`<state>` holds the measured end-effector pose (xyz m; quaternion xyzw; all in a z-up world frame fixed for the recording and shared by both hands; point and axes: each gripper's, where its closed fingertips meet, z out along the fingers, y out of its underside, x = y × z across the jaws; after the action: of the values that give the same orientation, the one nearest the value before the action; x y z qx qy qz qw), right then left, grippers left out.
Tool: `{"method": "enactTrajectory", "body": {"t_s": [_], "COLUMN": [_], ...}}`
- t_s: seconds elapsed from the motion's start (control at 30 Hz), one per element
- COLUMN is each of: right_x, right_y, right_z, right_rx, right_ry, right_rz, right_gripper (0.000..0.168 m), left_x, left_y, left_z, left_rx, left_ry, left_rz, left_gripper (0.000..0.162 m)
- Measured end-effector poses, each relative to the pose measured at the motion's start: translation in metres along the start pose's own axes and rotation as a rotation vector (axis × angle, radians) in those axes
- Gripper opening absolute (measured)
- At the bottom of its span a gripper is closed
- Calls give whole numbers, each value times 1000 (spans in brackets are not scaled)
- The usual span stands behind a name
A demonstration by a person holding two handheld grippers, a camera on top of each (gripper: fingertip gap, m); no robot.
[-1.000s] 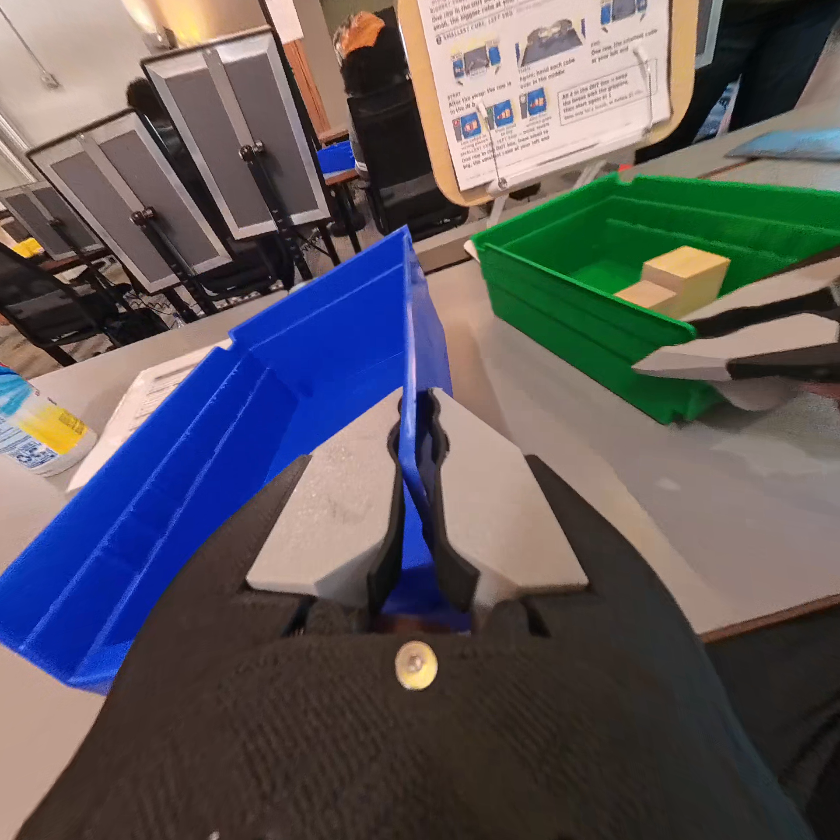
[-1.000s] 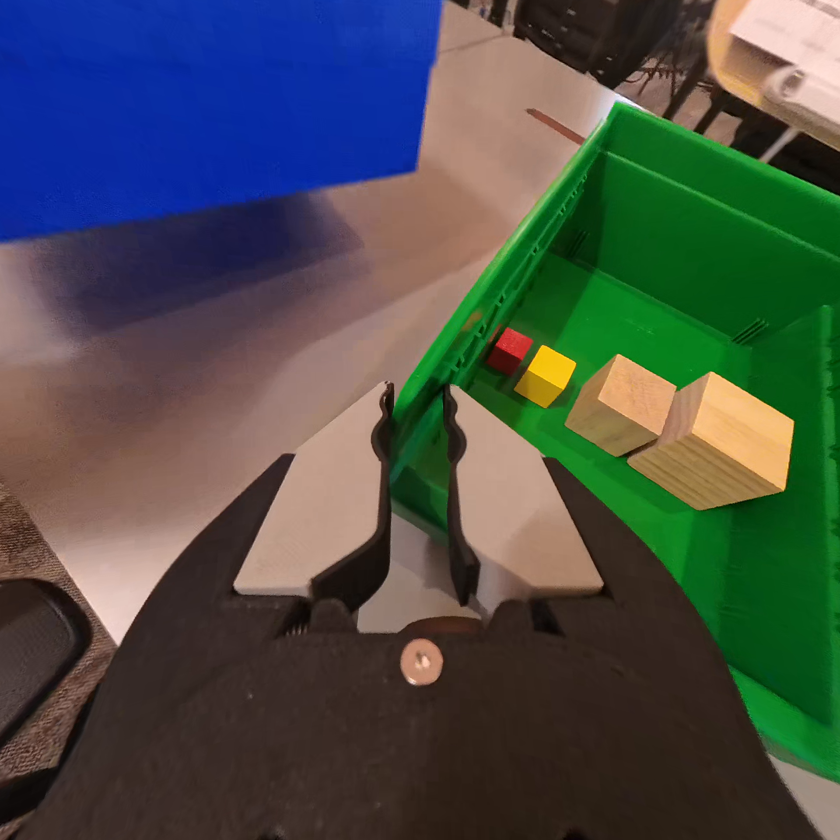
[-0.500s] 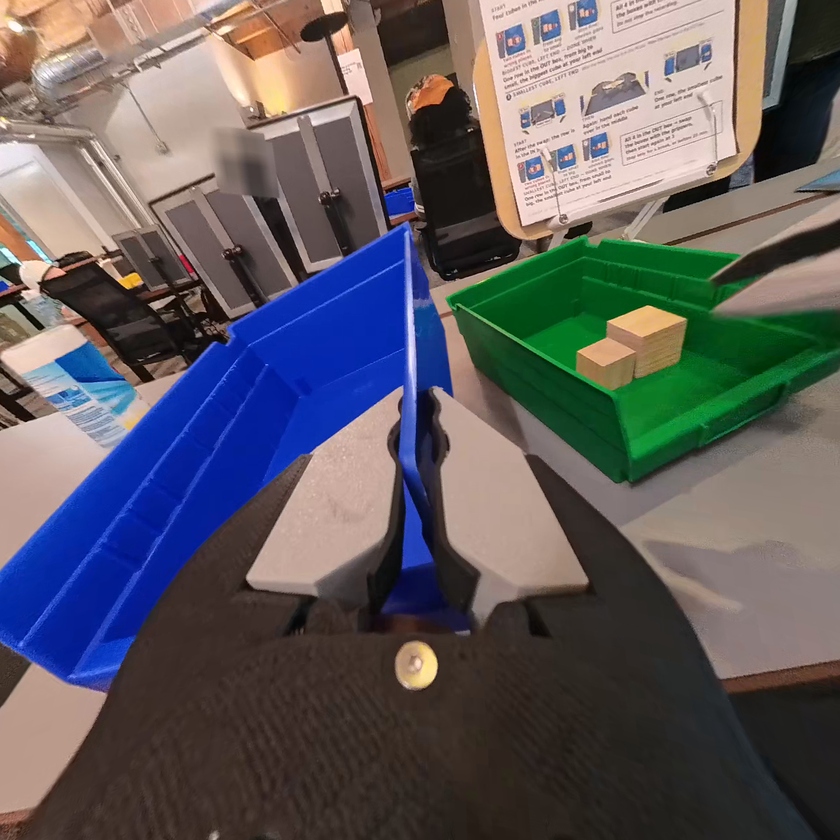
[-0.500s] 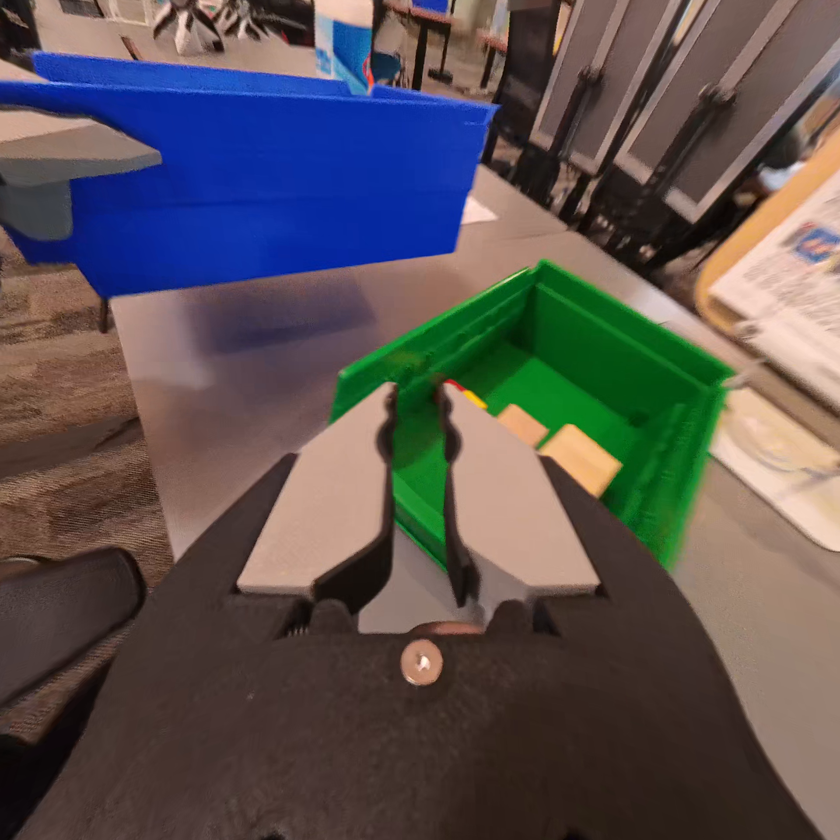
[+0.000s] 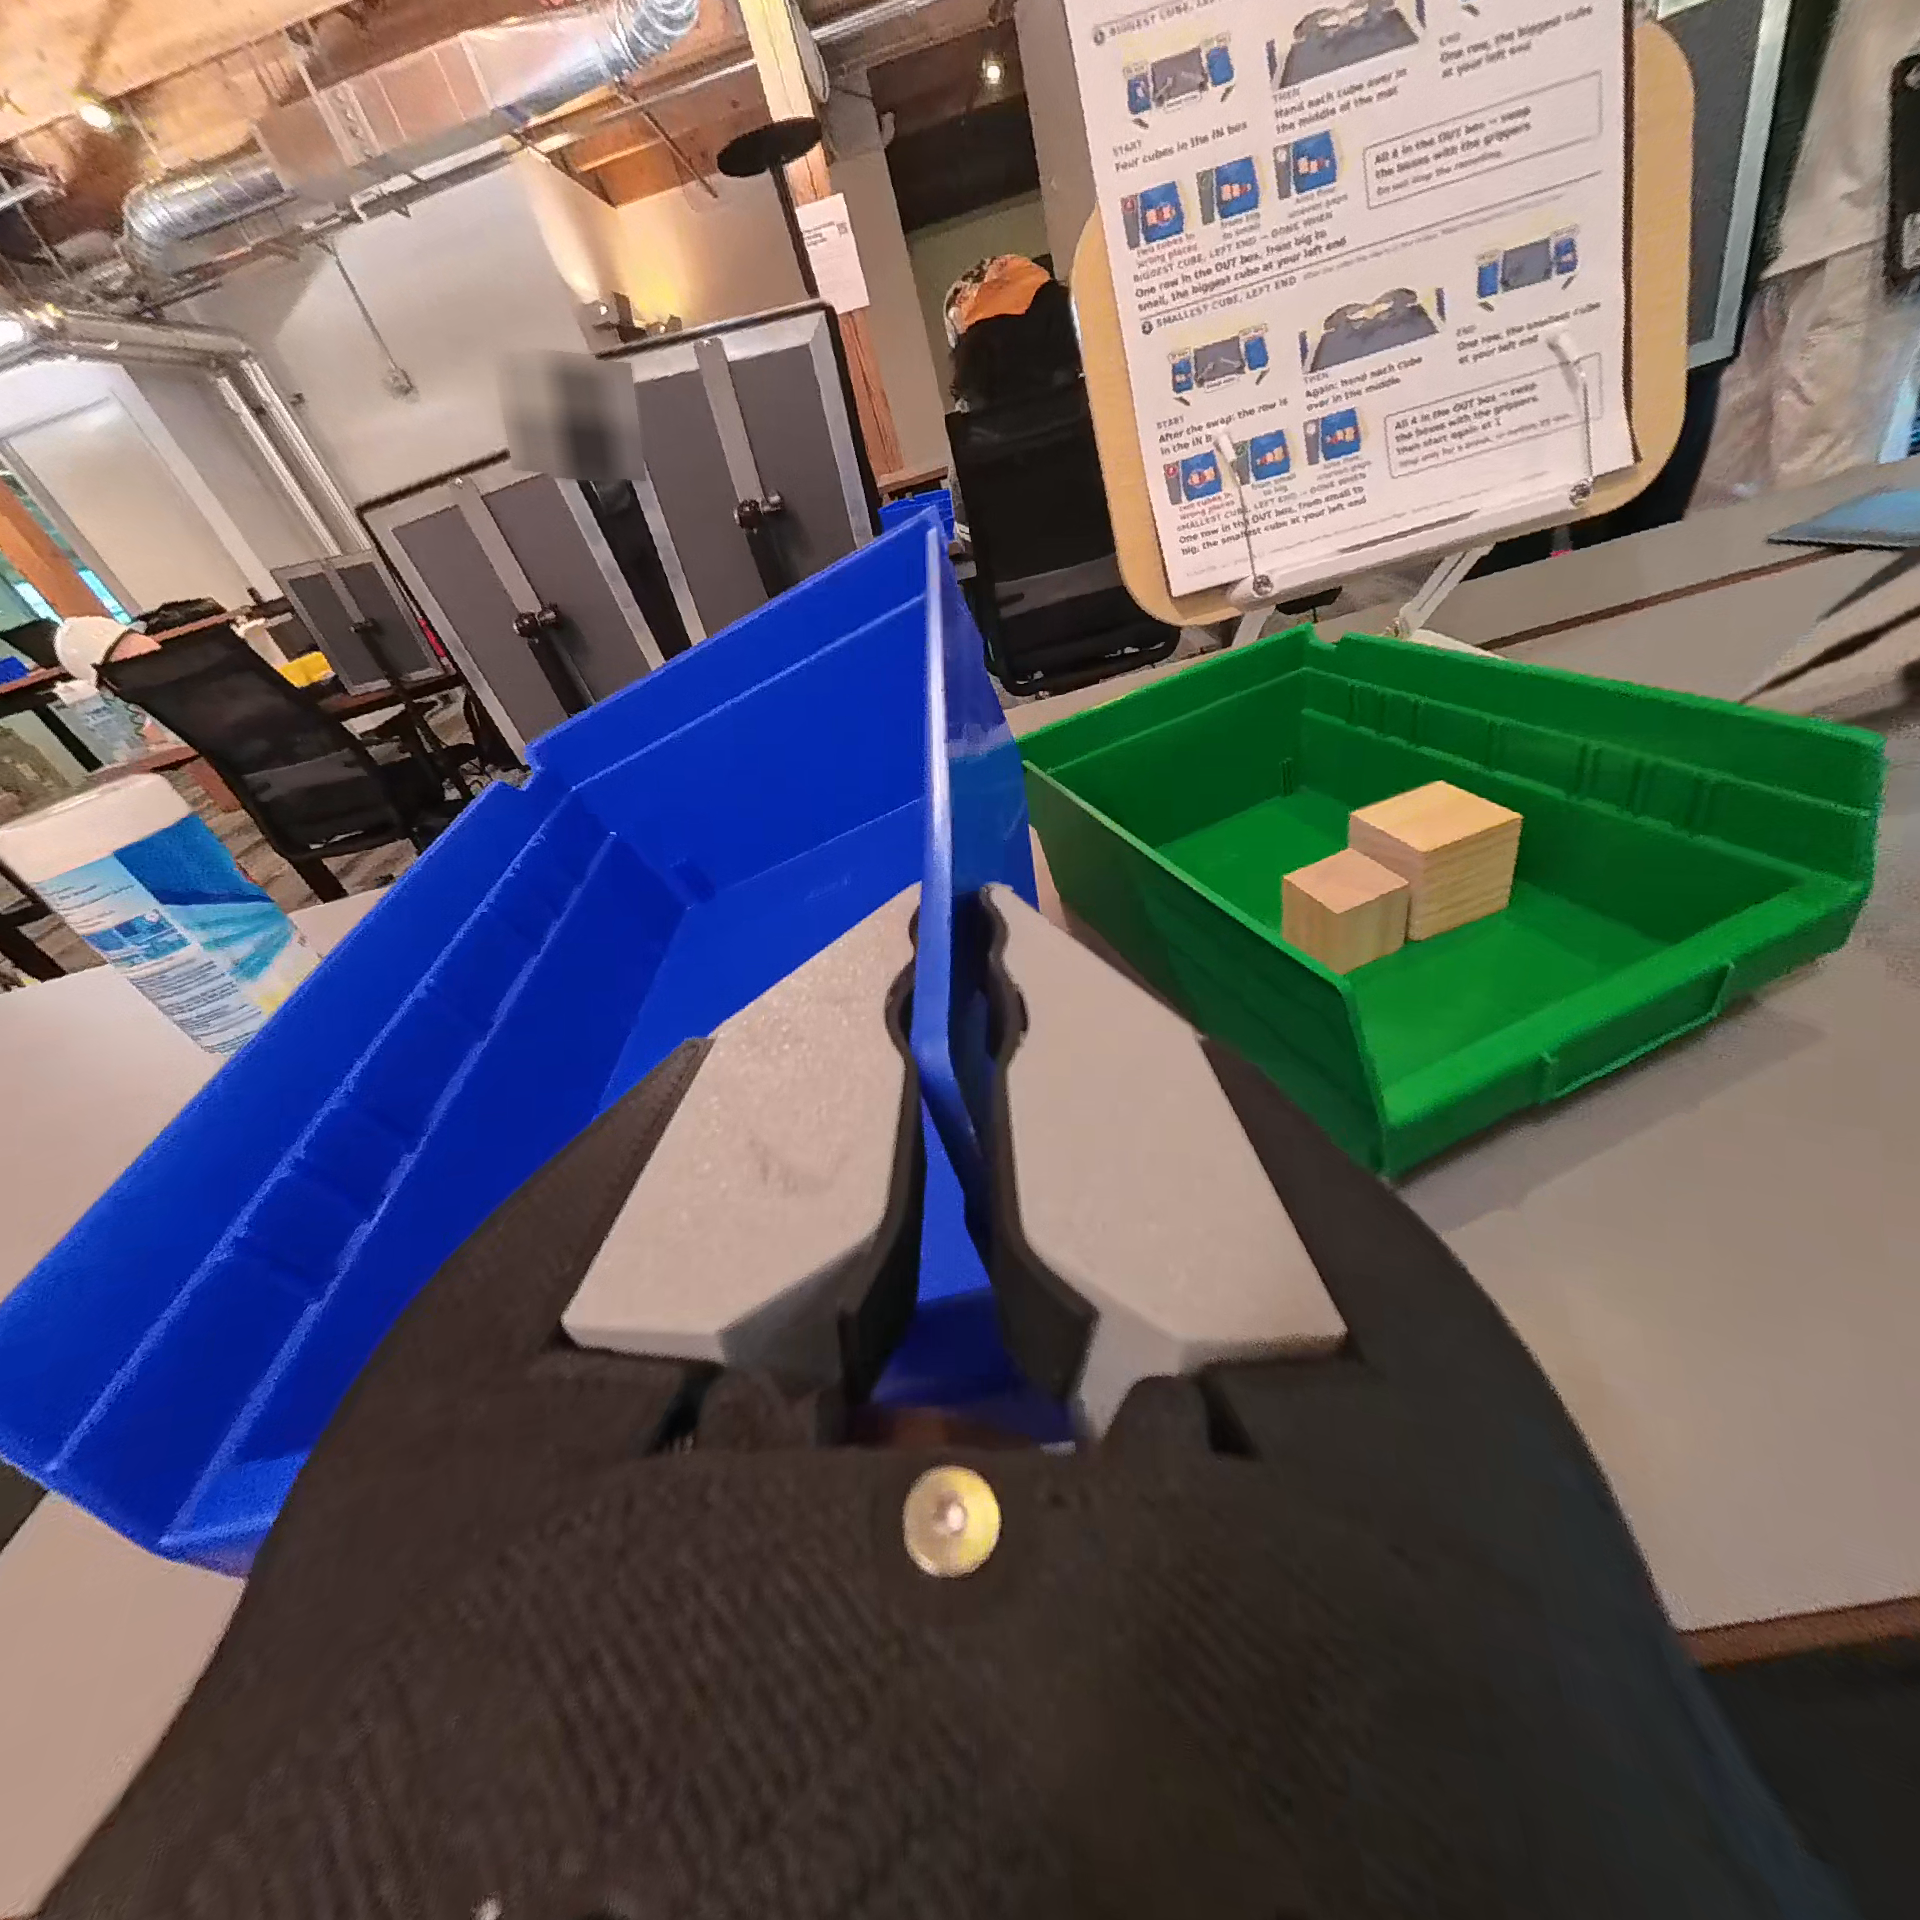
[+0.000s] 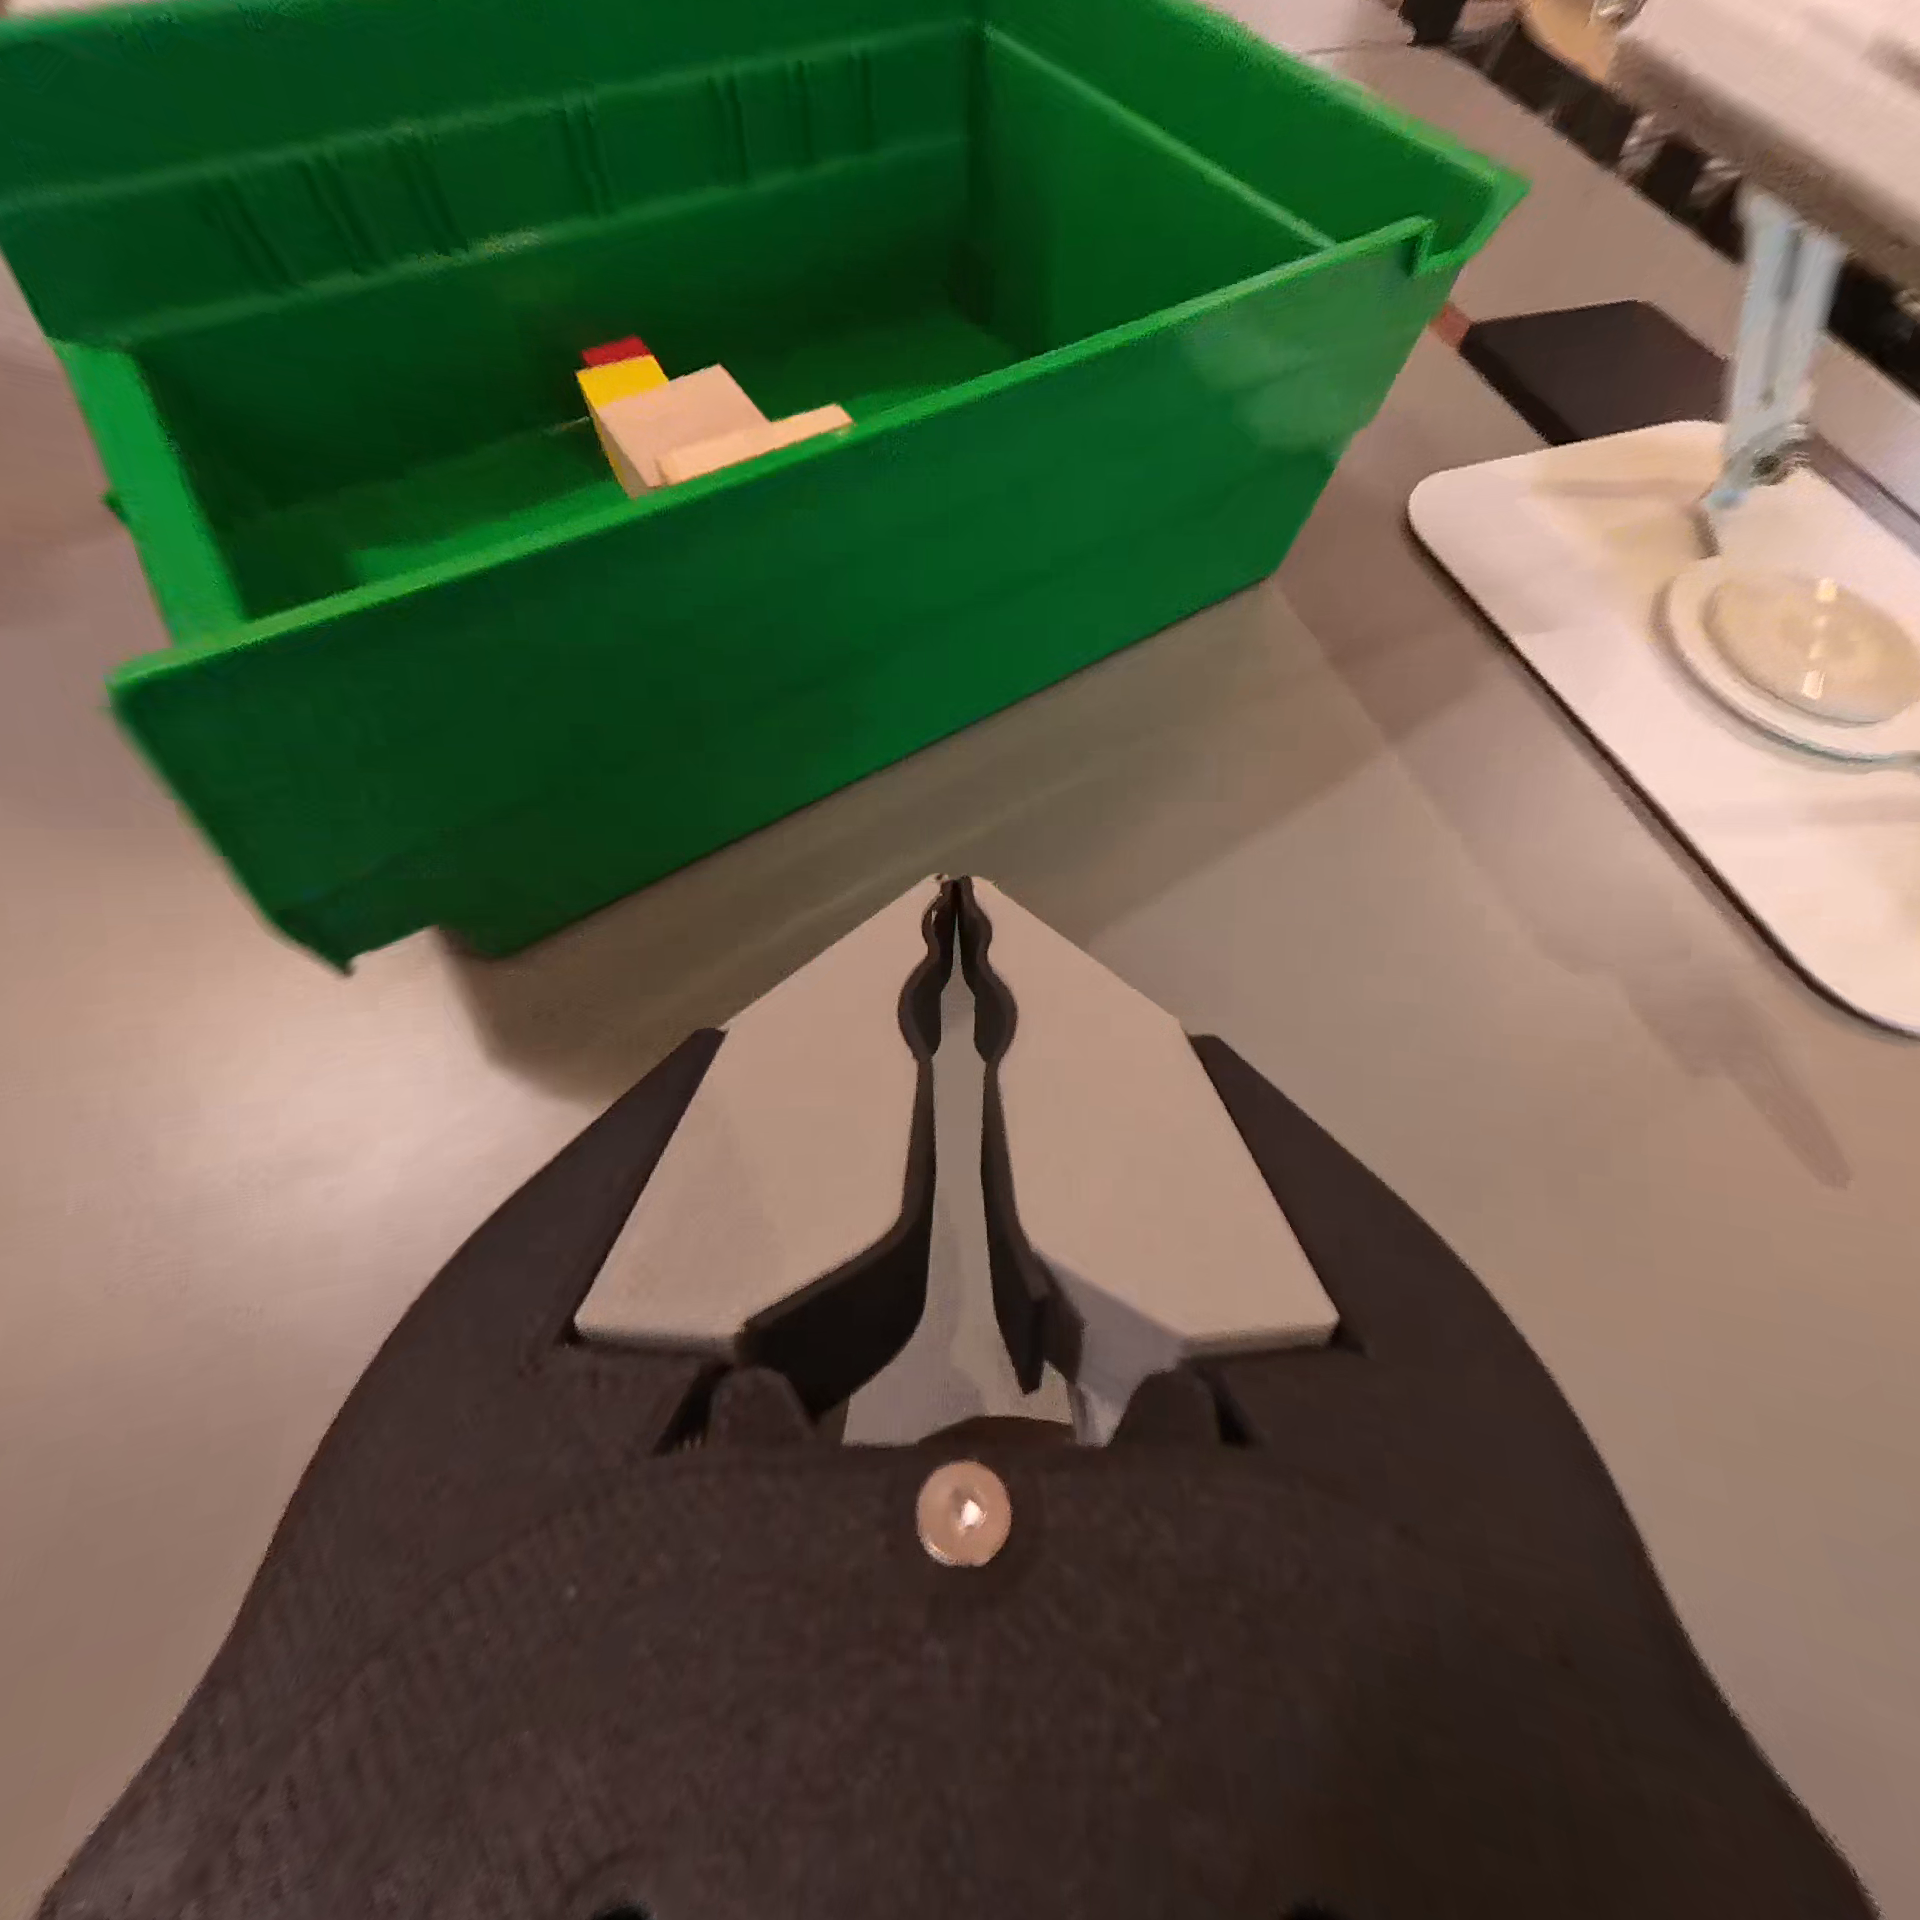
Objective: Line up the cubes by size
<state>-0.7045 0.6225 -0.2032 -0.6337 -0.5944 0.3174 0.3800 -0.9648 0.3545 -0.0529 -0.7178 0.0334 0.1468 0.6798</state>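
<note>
My left gripper (image 5: 951,904) is shut on the right wall of the empty blue bin (image 5: 520,1039). The green bin (image 5: 1610,997) stands on the table to its right. In it a large wooden cube (image 5: 1439,873) touches a medium wooden cube (image 5: 1340,909). In the right wrist view the green bin (image 6: 727,675) holds a row: red cube (image 6: 615,351) farthest, then yellow cube (image 6: 613,387), medium wooden cube (image 6: 681,416) and large wooden cube (image 6: 764,442) nearest. My right gripper (image 6: 954,914) is shut and empty, just outside the bin's near wall.
An instruction board (image 5: 1351,291) stands on a white base (image 6: 1662,675) behind the green bin. A wipes canister (image 5: 156,904) stands left of the blue bin. A dark flat object (image 6: 1590,364) lies past the green bin. The table's front edge (image 5: 1797,1642) is close.
My right gripper came off the green bin's wall, swung round to another side of the bin and closed. My left gripper kept hold of the blue bin and its view tilted upward.
</note>
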Motion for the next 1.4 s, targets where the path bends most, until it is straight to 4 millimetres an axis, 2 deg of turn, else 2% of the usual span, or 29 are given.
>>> {"method": "enactTrajectory", "body": {"t_s": [0.13,0.33,0.4,0.53,0.63,0.7,0.77,0.9,1.0,1.1,1.23,1.33,1.4], "right_x": [-8,-28,-32,-53,-63,-63,-61,-56,-51,-44,-50,-57,-63], "right_y": [-18,-45,-53,-74,-83,-81,-74,-45,-16,12,41,56,66], "right_z": [42,83,100,136,142,124,92,10,-54,-117,-188,-225,-241], "right_rx": [25,69,55,39,29,12,9,9,13,22,79,136,168], "right_ry": [-92,-163,-139,-162,-164,-147,-131,-60,16,116,188,230,237], "right_rz": [-48,-43,-54,-53,-34,-26,-27,-58,-53,-11,65,109,148], "right_gripper": [0,0,0,0,0,0,0,0,0,3,3,5,5], "left_x": [-9,-24,-25,-18,-3,10,26,67,107,155,236,301,343], "left_y": [-6,-18,-21,-30,-43,-54,-67,-89,-105,-119,-128,-118,-103], "left_z": [-1,2,5,12,13,11,7,-1,-4,-2,7,22,33], "left_rx": [-14,0,14,42,75,102,127,162,181,197,201,178,139], "left_ry": [-23,-48,-50,-41,-10,21,54,126,201,291,421,519,593], "left_rz": [25,57,55,42,34,38,52,95,113,120,130,132,140], "left_gripper": [2,2,2,2,2,2,1,2,1,2,2,2,2]}}
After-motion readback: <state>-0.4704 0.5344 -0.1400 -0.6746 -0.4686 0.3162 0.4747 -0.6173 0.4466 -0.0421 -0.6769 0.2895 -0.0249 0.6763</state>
